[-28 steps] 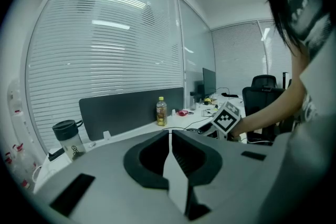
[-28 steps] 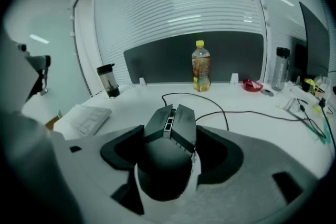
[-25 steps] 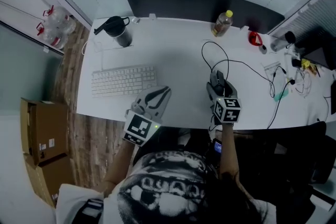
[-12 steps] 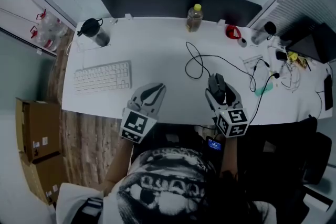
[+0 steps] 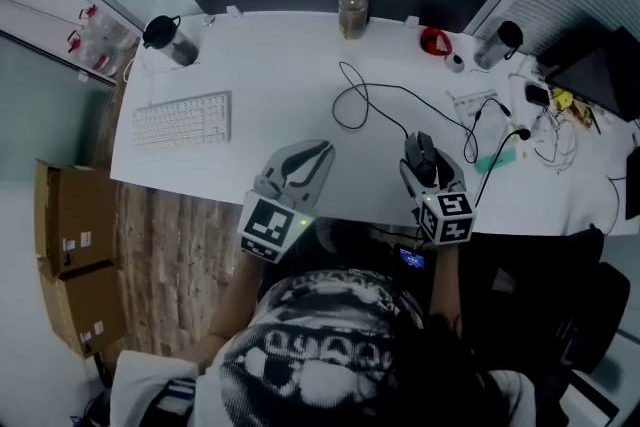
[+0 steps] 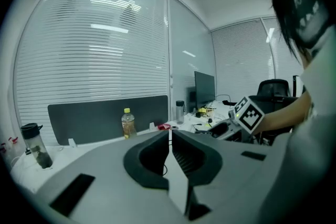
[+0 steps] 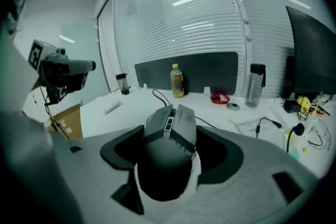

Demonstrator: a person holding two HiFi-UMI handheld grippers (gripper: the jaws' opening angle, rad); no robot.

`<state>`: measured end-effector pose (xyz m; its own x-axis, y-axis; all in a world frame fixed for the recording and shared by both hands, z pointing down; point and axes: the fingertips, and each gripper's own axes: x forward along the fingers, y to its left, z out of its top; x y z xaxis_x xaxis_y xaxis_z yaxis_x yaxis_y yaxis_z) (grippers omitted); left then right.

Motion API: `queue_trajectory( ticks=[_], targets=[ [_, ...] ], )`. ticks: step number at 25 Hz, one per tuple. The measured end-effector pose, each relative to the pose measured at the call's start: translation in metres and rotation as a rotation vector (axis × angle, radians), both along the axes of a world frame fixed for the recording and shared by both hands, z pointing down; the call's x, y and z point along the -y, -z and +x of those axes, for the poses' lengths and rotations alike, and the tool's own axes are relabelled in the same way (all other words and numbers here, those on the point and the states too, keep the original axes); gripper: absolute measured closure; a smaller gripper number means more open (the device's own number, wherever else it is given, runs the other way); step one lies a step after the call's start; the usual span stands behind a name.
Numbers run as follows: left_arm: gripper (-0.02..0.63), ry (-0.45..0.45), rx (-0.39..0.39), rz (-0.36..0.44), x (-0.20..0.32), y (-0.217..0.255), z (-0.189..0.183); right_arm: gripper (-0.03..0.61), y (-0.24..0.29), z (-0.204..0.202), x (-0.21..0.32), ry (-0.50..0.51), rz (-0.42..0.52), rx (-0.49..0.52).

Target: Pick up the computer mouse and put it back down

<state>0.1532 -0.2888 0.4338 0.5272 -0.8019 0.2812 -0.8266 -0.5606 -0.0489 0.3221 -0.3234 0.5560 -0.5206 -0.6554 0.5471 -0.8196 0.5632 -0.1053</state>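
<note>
computer mouse (image 7: 167, 157) is clamped between the jaws of right tool (image 7: 171, 132). Its cable (image 7: 157, 95) is trailed back over the white bench (image 7: 131, 107). Yellow-capped bottle (image 7: 177, 81), red item (image 7: 219, 97) and dark tumbler (image 7: 255, 84) are lined up along the far edge.

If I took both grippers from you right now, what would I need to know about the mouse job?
Left gripper: shut, nothing in it, at the front edge of the white desk.
Right gripper: shut on the computer mouse, also near the front edge. The mouse's cable trails back across the desk.
Done: mouse gripped. It looks lifted, but I can't tell if it is clear of the desk.
Left: set the mouse back on the desk and open the right gripper.
</note>
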Motion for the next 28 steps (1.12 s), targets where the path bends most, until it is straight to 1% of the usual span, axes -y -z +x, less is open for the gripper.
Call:
queue_trajectory(
  ticks=[4,10,14,19,28],
  targets=[
    [0.598,0.057,-0.008,-0.009,-0.007,-0.003,0.012,0.275,-0.042,0.029,0.004,0.002,-0.057,-0.049],
    [0.598,0.118,0.028,-0.030,-0.018,-0.008,0.007,0.275,-0.097,0.052,0.007,-0.030,-0.147,-0.079],
    [0.598,0.138,0.048,-0.046,-0.023,-0.011,0.006,0.275,-0.122,0.063,0.008,-0.063,-0.187,-0.096],
    [0.598,0.143,0.058,-0.070,-0.026,-0.016,0.006,0.275,-0.131,0.064,0.005,-0.074,-0.195,-0.110],
    [0.598,0.115,0.066,-0.101,-0.028,-0.028,0.023,0.270,-0.133,0.064,0.007,-0.071,-0.191,-0.118]
  ],
)
